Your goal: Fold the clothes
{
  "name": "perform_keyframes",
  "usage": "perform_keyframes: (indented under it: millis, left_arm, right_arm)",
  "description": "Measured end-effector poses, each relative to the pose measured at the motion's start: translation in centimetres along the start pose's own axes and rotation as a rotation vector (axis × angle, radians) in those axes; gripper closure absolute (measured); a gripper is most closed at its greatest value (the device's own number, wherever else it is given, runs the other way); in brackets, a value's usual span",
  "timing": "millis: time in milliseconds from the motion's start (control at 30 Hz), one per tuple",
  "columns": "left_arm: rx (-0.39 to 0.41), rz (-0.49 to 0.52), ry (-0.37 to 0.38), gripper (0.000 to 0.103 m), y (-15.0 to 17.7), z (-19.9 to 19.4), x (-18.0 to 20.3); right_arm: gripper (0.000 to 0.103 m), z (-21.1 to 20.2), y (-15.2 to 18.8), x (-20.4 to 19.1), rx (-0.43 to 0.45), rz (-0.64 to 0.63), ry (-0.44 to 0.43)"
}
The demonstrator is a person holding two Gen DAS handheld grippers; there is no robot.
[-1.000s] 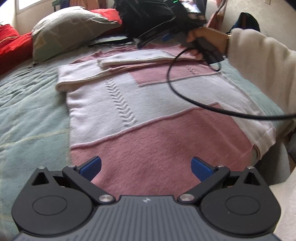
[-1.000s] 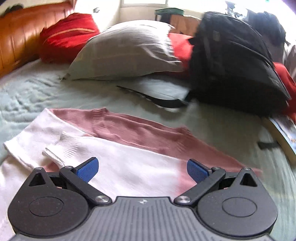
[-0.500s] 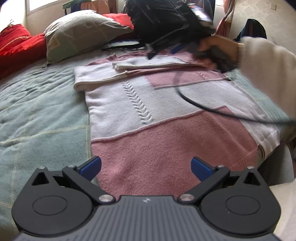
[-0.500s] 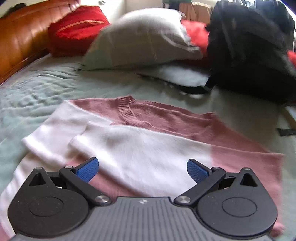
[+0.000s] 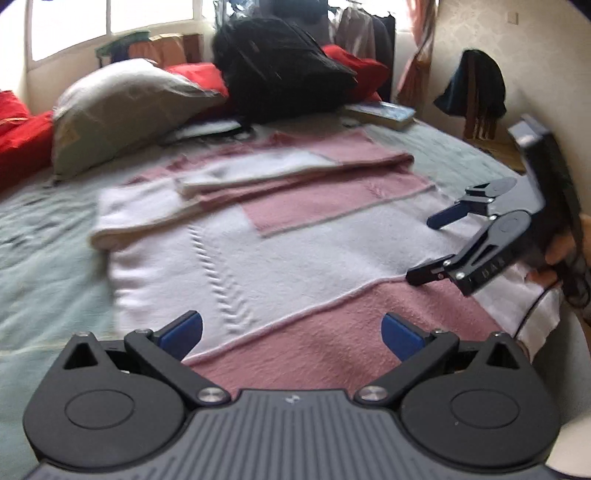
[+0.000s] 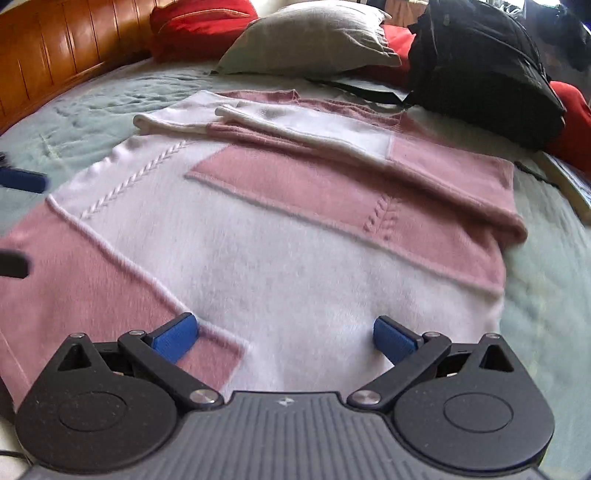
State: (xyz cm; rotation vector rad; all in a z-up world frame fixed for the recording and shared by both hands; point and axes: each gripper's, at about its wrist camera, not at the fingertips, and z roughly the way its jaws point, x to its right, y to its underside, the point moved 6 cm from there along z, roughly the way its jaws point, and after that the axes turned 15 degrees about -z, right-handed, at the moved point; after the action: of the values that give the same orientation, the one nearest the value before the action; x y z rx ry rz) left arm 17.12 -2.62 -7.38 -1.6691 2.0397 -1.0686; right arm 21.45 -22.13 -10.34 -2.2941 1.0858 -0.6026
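Observation:
A pink and white knit sweater (image 5: 295, 243) lies flat on the bed with both sleeves (image 5: 266, 170) folded across its chest. My left gripper (image 5: 291, 332) hovers open over the pink hem band, holding nothing. My right gripper (image 5: 430, 247) shows at the sweater's right edge, open, held by a hand (image 5: 554, 254). In the right wrist view the sweater (image 6: 295, 240) fills the middle, and the right gripper (image 6: 284, 338) stands open above its near white and pink part. The left gripper (image 6: 16, 221) pokes in at the left edge, over the sweater's side.
A green quilt (image 5: 44, 258) covers the bed. At the head lie a grey pillow (image 6: 310, 37), red pillows (image 6: 203, 22), a black backpack (image 6: 480, 66) and a book (image 5: 384, 112). A wooden headboard (image 6: 55, 62) runs along the left. Clothes hang at the far wall (image 5: 472, 88).
The right gripper has drawn back from the folded sleeves near the collar to the sweater's near right edge. The left gripper's view has lifted and shifted slightly. Both stayed open.

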Motion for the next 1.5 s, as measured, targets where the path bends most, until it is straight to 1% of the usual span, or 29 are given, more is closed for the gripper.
perform_keyframes:
  millis: [33,100,233,333,433,567,633,700,767,833,933,1000,1067,1167,1200,1267,1400,1500]
  left_arm:
    - [-0.018,-0.008,0.01,0.001,0.2,0.9,0.1]
    - [-0.063,-0.07,0.039,0.001,0.9,2.7,-0.3]
    - [-0.001,-0.089,0.014,0.001,1.5,3.4,-0.7]
    - [-0.022,-0.049,-0.022,0.001,1.9,3.0,-0.3]
    - [-0.052,-0.03,-0.041,0.001,3.0,1.8,-0.4]
    - [-0.076,0.014,-0.06,0.001,5.0,-0.3,-0.7]
    - [-0.083,0.02,-0.068,0.001,5.8,-1.3,-0.8]
    - [-0.094,0.034,-0.074,0.001,6.3,-2.1,-0.6]
    - [-0.098,0.062,-0.078,0.001,6.2,-2.4,0.0]
    - [-0.085,0.083,-0.064,0.001,5.7,-2.3,0.9]
    - [-0.051,0.107,-0.036,0.001,4.6,-1.7,2.2]
    - [-0.041,0.096,-0.016,0.001,3.7,-0.9,2.7]
    - [-0.051,0.065,-0.004,0.001,3.4,0.0,2.9]
    - [-0.07,0.059,-0.006,0.001,4.2,0.3,2.7]
    - [-0.073,0.067,-0.014,0.001,4.8,0.1,2.5]
    - [-0.083,0.079,-0.032,0.001,6.0,-0.6,1.7]
    - [-0.094,0.062,-0.036,0.001,7.6,-2.7,0.2]
    - [-0.103,0.075,-0.064,0.001,7.7,-3.8,0.1]
  right_arm:
    - [0.0,0.0,0.3,0.0,0.02,0.008,0.004]
    - [0.0,0.1,0.9,0.0,0.058,0.024,0.011]
    - [0.0,-0.1,0.9,-0.3,0.063,0.001,0.031]
    - [0.0,-0.3,1.0,-0.5,0.067,-0.016,0.045]
    - [0.0,-1.8,2.2,-0.7,0.093,0.0,0.034]
    - [0.0,-4.9,5.7,-0.9,0.104,0.013,0.013]
    - [0.0,-6.0,7.3,-1.3,0.098,0.015,0.013]
    - [0.0,-7.1,8.7,-1.6,0.089,0.014,0.017]
    - [0.0,-7.8,9.3,-1.9,0.084,0.012,0.029]
    - [0.0,-8.3,9.2,-2.0,0.093,0.009,0.046]
    - [0.0,-8.6,8.0,-2.1,0.138,0.001,0.073]
    - [0.0,-8.4,7.1,-2.0,0.176,0.005,0.072]
    - [0.0,-7.7,6.8,-1.5,0.181,0.034,0.066]
    - [0.0,-6.2,7.7,-0.4,0.14,0.094,0.057]
    - [0.0,-6.2,8.3,-0.2,0.143,0.099,0.059]
    - [0.0,-6.8,9.4,-0.1,0.174,0.097,0.059]
    - [0.0,-7.8,10.5,-0.2,0.163,0.093,0.063]
    - [0.0,-8.1,10.2,-0.8,0.135,0.079,0.074]
